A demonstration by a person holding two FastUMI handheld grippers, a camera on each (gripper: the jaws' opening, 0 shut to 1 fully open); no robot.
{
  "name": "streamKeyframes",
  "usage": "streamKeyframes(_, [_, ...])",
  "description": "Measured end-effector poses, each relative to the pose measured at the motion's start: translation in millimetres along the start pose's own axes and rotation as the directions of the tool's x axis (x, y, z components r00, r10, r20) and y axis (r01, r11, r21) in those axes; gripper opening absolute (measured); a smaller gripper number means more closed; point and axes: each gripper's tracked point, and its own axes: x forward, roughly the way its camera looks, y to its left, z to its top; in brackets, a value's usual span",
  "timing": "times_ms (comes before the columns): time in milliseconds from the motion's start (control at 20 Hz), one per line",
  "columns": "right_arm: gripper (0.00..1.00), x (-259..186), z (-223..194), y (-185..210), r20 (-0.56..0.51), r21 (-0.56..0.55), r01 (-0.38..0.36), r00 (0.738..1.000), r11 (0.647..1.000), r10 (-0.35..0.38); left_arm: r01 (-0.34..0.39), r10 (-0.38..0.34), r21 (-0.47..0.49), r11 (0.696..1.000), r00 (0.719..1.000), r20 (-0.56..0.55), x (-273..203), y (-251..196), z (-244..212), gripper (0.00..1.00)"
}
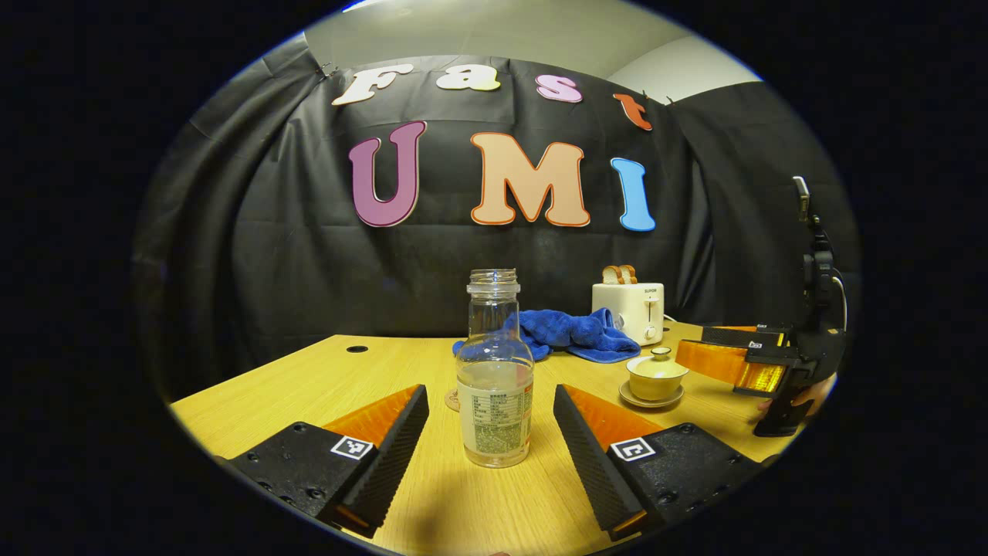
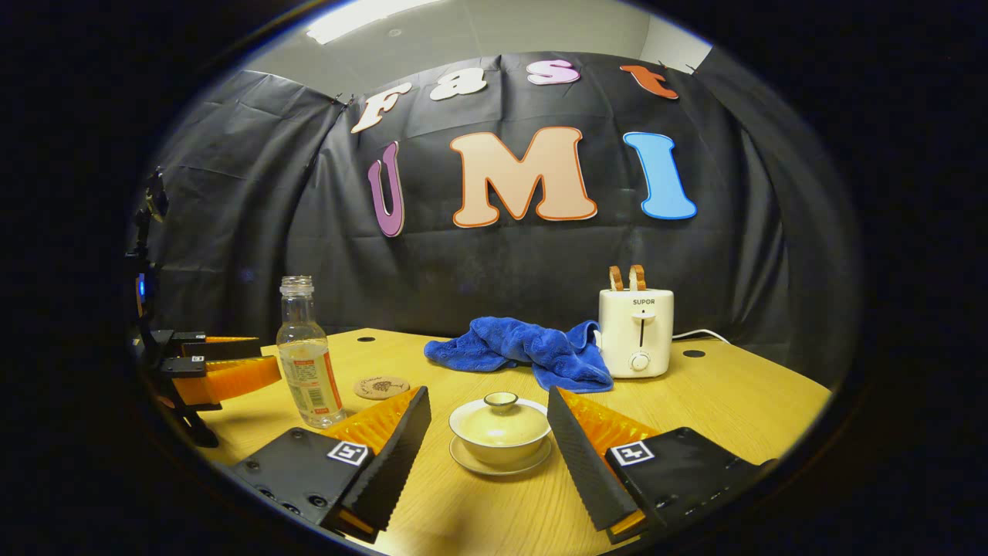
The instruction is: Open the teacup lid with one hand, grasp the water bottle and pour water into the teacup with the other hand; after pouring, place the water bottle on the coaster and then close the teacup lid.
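Wood-grain desk spans the lower half of both views, its far edge meeting the black cloth wall and two dark round holes sitting near that edge. In the right gripper view the desk's right side lies bare past the toaster, leaving open room there. A blue towel is heaped at centre, just left of the white toaster, which carries two slices in its slots.

Left tongs stand spread at the bottom of the left gripper view, flanking the water bottle without touching it. The clear, uncapped bottle stands upright, labelled, with liquid in its lower part. Seen from the right gripper view, the same tongs enter from the left edge, level with the bottle's lower half.

Right tongs are spread at the bottom of the right gripper view on either side of the teacup, apart from it. The pale cup sits on its saucer with the knobbed lid in place. The left gripper view shows these tongs at the right edge, just beside the teacup, a hand partly visible below them.

A round cork coaster lies flat, plain in the right gripper view between bottle and towel; the left gripper view shows a sliver behind the bottle.
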Motion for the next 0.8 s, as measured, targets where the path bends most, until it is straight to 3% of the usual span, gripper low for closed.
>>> streamKeyframes(150, [0.94,15.5,-5.6,-1.1,-0.031,-0.005,0.002,1.000,1.000,-0.002,0.000,0.000,0.000,1.000,1.000,0.000,-1.0,0.0,0.2,0.97])
streamKeyframes(200, [1.00,20.6,-6.7,-1.4,-0.043,-0.009,0.005,0.999,1.000,-0.005,0.000,0.000,0.000,1.000,1.000,-0.001,-0.8,0.3,0.4,0.95])
streamKeyframes(400, [0.99,40.4,-14.7,-4.0,-0.082,-0.039,0.023,0.996,0.999,-0.026,0.000,0.000,-0.001,1.000,1.000,-0.001,-0.3,0.1,0.9,0.95])
streamKeyframes(550, [0.80,49.9,-21.1,-4.0,-0.126,-0.059,0.006,0.992,0.998,-0.014,0.000,0.000,-0.001,1.000,1.000,-0.001,-0.9,0.0,1.1,0.95])
streamKeyframes(650, [0.82,54.8,-29.7,-5.1,-0.170,-0.070,0.014,0.985,0.997,-0.026,0.001,-0.001,-0.001,1.000,1.000,-0.002,-0.1,-1.0,-0.2,0.95])
streamKeyframes(800, [0.56,58.6,-25.6,-7.2,-0.159,-0.083,0.019,0.987,0.996,-0.032,0.001,-0.001,-0.001,1.000,1.000,-0.001,-0.3,-0.4,-0.6,0.95])
